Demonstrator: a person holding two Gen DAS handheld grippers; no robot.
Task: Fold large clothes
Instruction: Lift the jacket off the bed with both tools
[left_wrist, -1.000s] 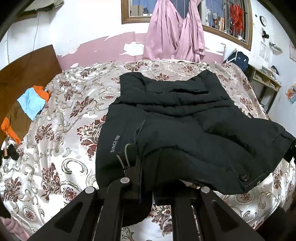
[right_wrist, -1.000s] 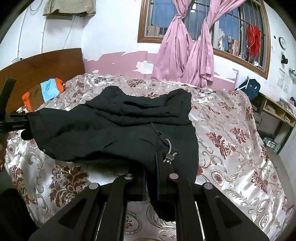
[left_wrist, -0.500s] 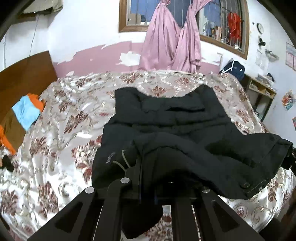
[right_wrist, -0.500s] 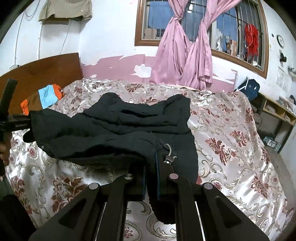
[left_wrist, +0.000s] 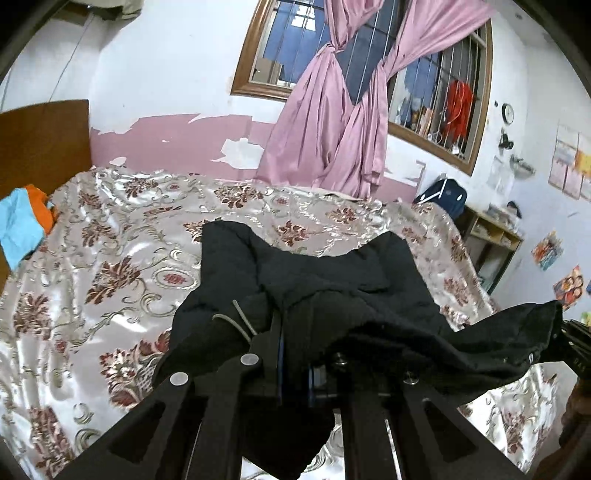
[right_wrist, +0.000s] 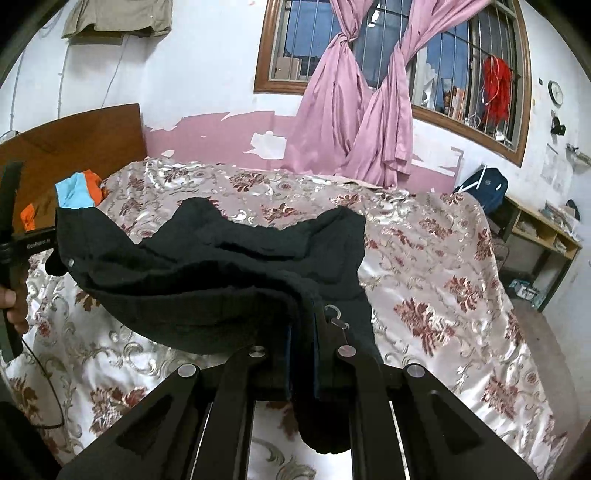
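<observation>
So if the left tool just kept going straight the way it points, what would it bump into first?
Probably the black garment itself. The left tool is shut on its near edge, and the rest of the cloth is bunched right ahead of it. Beyond that lies the floral bedspread, though depth is hard to judge here.

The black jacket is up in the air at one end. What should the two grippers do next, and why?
Probably carry the lifted edge forward and lay it over the far half. Both the left gripper and right gripper are shut on the black jacket, whose near end hangs above the bed while its far end lies flat.
</observation>
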